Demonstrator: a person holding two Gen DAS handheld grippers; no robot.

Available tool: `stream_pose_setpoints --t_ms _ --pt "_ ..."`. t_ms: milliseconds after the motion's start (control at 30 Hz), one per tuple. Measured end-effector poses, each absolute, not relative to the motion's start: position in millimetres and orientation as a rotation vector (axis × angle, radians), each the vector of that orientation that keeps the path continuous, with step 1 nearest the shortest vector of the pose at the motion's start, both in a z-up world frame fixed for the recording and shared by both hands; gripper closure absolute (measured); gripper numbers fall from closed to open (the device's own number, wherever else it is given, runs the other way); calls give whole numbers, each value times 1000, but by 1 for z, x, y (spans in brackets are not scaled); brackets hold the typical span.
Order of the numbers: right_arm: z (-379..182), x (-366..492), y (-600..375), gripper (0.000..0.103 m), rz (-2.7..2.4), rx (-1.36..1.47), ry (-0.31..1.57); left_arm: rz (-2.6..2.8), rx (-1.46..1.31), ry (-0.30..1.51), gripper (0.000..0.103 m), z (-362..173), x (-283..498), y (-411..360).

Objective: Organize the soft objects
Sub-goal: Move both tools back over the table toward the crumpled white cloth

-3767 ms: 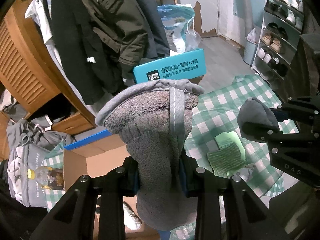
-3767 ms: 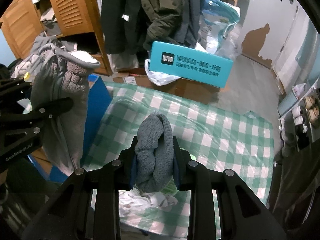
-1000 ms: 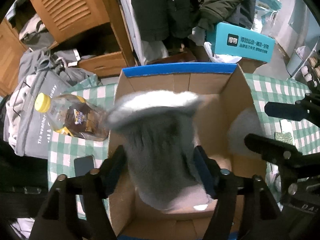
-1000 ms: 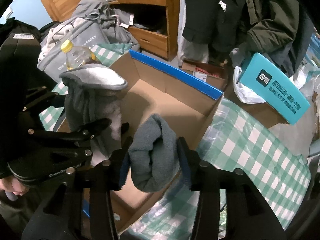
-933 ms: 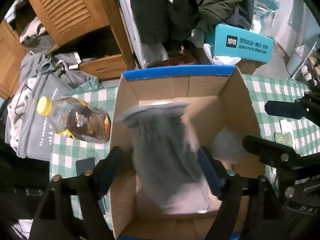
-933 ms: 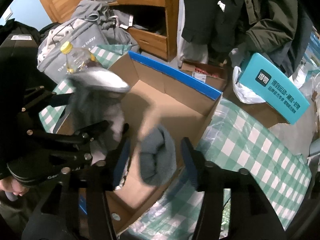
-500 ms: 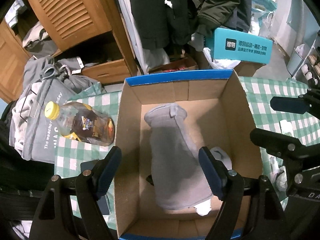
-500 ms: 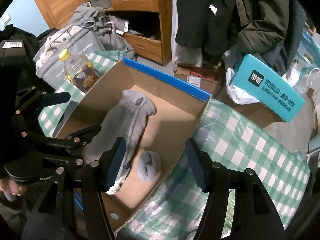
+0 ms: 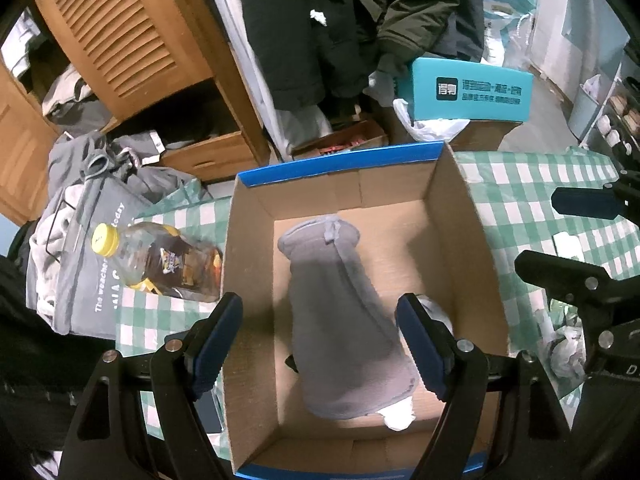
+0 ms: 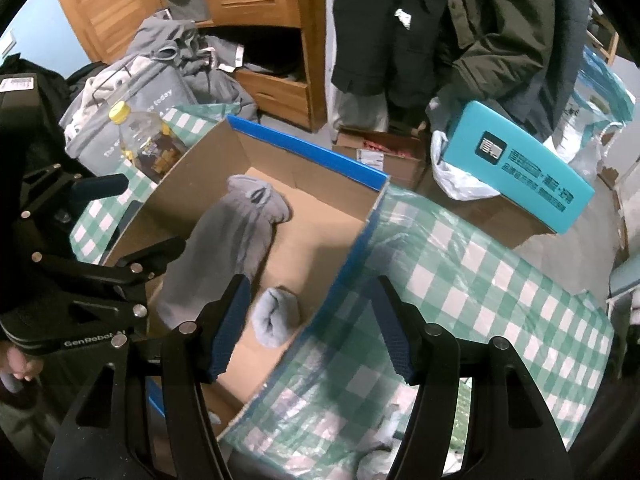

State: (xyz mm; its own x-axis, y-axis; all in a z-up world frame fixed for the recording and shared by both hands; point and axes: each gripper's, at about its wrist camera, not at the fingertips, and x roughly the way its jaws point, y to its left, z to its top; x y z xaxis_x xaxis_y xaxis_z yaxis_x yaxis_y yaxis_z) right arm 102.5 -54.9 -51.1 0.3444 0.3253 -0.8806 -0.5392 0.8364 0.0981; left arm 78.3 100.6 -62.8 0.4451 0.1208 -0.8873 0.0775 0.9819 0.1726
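two soft things lie on the floor of the cardboard box (image 9: 456, 208), the long grey sock (image 9: 340, 316) below my empty, spread left gripper (image 9: 320, 336), the rolled sock (image 10: 276, 316) toward the box's right wall below my opening, empty right gripper (image 10: 310, 328).

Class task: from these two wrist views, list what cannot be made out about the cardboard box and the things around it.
- Small grey roll: left wrist view, mostly hidden behind a gripper finger.
- Cardboard box: right wrist view, near corner covered by the left gripper.
- Items on the checked cloth: right wrist view, bottom edge, blurred.
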Motion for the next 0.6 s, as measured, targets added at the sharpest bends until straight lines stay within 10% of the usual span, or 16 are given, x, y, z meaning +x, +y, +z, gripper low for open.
stream_pose_setpoints --t_ms 600 --pt "-50 92 -118 36 478 -208 1093 -74 269 1105 22 -60 75 42"
